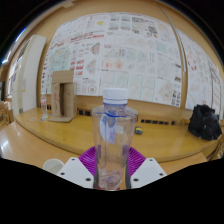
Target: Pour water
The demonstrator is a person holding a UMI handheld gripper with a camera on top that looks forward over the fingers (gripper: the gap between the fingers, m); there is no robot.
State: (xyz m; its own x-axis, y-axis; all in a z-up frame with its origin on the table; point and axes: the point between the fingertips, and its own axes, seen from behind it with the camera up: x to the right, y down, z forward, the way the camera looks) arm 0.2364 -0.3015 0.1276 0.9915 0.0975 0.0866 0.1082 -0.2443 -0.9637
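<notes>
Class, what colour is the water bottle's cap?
White cap; gripper view shows it best.

The bottle's (115, 140) base is hidden behind the tongs (112, 172).

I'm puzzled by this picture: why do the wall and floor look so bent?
Gripper view: a wide-angle lens bows the poster wall and wooden floor; the clear bottle between the tongs stays sharp; lighting is soft and even, with no harsh glare.

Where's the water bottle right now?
In the gripper view, the bottle stands upright between the gripper's jaws, on the wooden table, with a poster wall behind it.
</notes>
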